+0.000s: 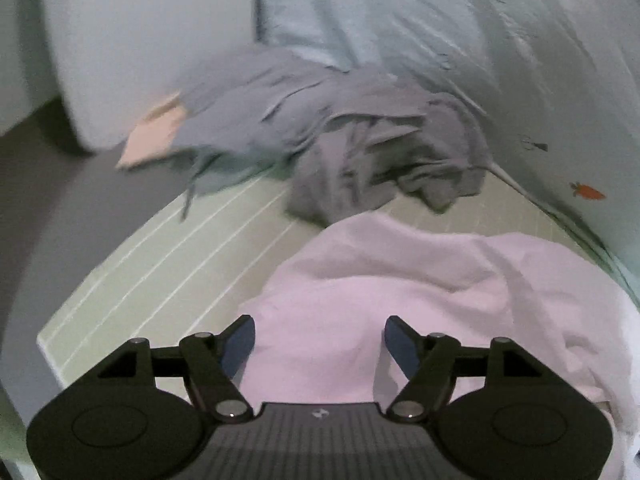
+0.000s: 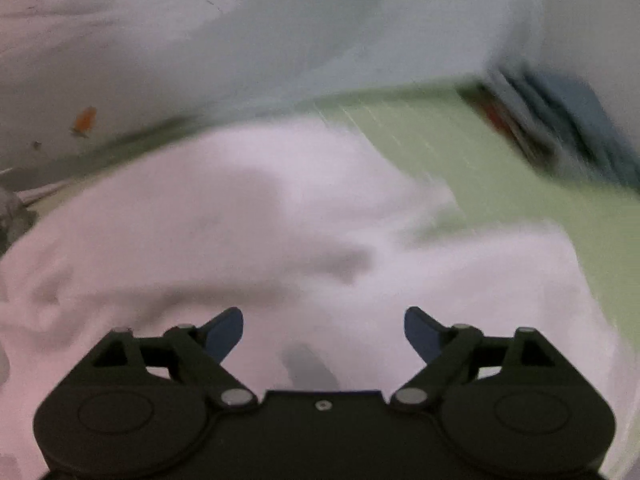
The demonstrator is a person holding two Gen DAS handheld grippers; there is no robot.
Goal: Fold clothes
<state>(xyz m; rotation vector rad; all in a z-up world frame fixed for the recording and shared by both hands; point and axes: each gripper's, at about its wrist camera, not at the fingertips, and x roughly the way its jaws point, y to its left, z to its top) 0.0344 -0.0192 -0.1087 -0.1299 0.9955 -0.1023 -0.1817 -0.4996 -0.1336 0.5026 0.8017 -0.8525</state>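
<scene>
Blurrily, both spread grippers, left gripper (image 1: 320, 342) and right gripper (image 2: 323, 330), overlook the crumpled pink garment (image 2: 240, 240).

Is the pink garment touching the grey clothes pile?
Apart. The left wrist view shows a strip of green mat between the pink garment and the grey clothes pile.

Pale green striped bed surface (image 1: 168, 256), crumpled pink garment (image 1: 384, 280) near, grey clothes heap (image 1: 340, 136) beyond, apart
</scene>
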